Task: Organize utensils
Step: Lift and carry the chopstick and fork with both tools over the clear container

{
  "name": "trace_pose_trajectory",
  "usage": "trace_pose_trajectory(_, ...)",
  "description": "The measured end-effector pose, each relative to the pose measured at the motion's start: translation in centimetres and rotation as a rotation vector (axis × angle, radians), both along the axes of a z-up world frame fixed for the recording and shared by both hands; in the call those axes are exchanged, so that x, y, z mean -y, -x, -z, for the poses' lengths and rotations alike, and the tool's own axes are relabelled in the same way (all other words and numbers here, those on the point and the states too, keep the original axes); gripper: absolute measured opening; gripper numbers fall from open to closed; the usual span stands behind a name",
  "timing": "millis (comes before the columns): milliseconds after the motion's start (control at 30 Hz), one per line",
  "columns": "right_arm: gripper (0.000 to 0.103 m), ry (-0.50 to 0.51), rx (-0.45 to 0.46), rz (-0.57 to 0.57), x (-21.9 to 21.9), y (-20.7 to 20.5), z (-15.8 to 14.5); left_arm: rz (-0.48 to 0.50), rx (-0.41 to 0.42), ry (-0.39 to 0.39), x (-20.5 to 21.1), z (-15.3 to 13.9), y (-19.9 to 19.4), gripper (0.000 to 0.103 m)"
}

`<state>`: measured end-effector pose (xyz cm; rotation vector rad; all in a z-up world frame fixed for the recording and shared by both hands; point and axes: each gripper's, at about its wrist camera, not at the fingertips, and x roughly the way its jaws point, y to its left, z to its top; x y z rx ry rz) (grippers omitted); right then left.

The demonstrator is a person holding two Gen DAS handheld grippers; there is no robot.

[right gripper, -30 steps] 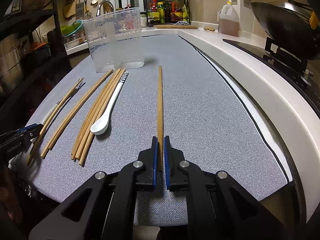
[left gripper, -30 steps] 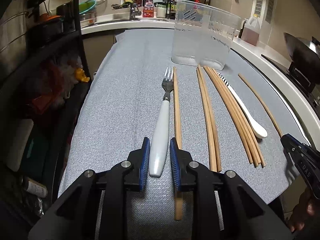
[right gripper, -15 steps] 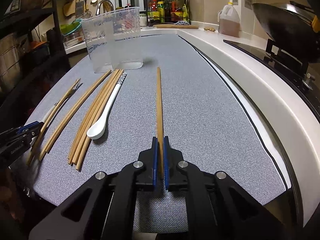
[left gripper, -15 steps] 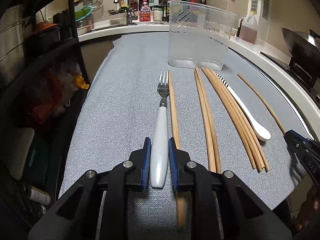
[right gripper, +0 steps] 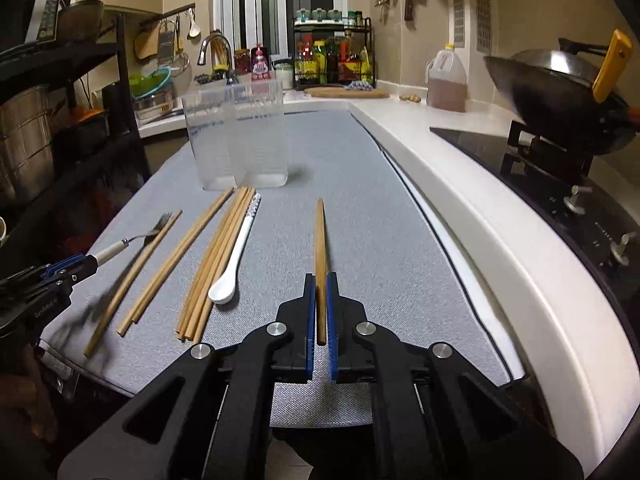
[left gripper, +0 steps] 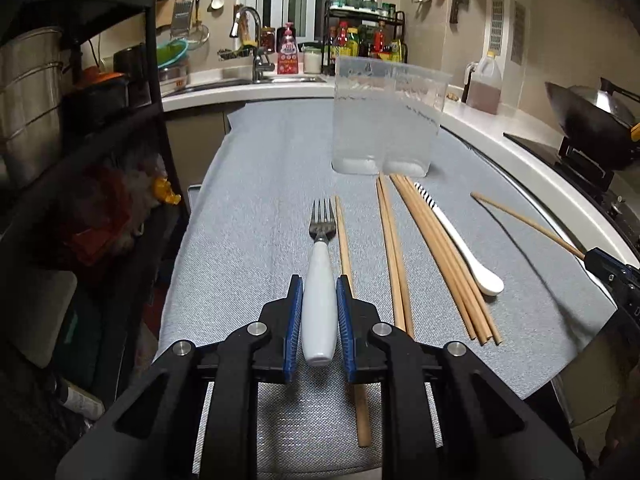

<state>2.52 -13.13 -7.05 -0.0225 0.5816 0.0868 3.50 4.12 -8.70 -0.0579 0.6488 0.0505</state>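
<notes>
Left wrist view: left gripper [left gripper: 319,312] clamped on white-handled fork [left gripper: 320,280], tines toward 12 o'clock. Right gripper [right gripper: 320,308] pinching single chopstick [right gripper: 320,248]; clear container [left gripper: 386,120] at 12 o'clock on grey mat [left gripper: 260,200].

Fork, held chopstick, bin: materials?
Fork: dull grey metal tines, glossy white handle, likely ceramic or plastic.
Chopstick: matte tan, looks like wood or bamboo; no grain is discernible.
Bin: translucent frosted plastic, with the counter showing through its moulded walls.
</notes>
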Motion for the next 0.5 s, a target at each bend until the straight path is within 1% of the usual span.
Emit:
trace_pose_trajectory(267,0.005,0.005,0.088,-0.006,0.6,1.3,-4.1,-0.01,0.089,0.004,-0.4,-2.5,1.1,0.017)
trace_pose_trajectory(500,0.005,-0.005,0.137,-0.015,1.0,1.1,-6.7,-0.01,0.115,0.019,-0.5,-4.1,1.2,0.017)
